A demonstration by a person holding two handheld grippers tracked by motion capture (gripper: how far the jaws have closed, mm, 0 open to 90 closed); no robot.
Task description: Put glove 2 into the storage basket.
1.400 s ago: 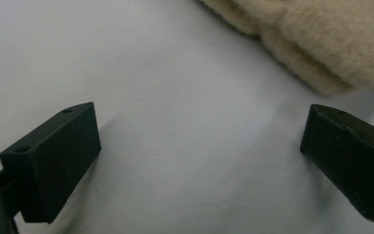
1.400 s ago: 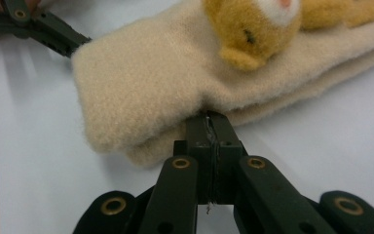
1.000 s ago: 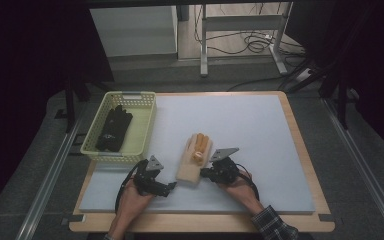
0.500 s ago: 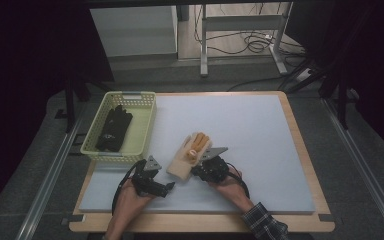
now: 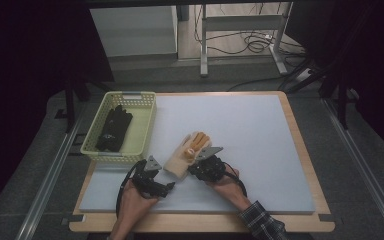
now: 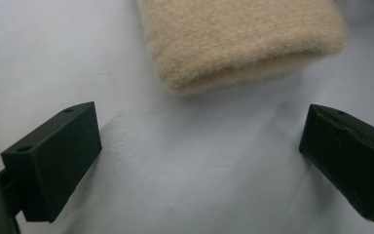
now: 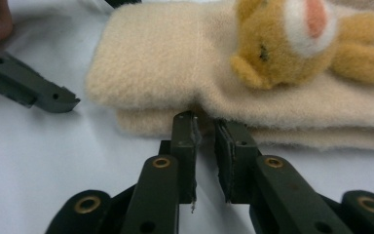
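Two narrow-gapped jaws of the right gripper, just opening with nothing between, touch the beige gloves at frame centre. Lower left, the left gripper gapes wide just short of the cuff. Upper left, a yellow basket holds black gloves.

L gripper jaws wide, low over table, R gripper jaws narrow, just been opening

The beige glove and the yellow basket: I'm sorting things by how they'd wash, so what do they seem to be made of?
Beige glove: looks like soft fleece or brushed knit, matte, with a fuzzy nap; a plush bear figure sits on it. Yellow basket: probably moulded plastic, smooth with a slight sheen, its walls an even lattice of holes.
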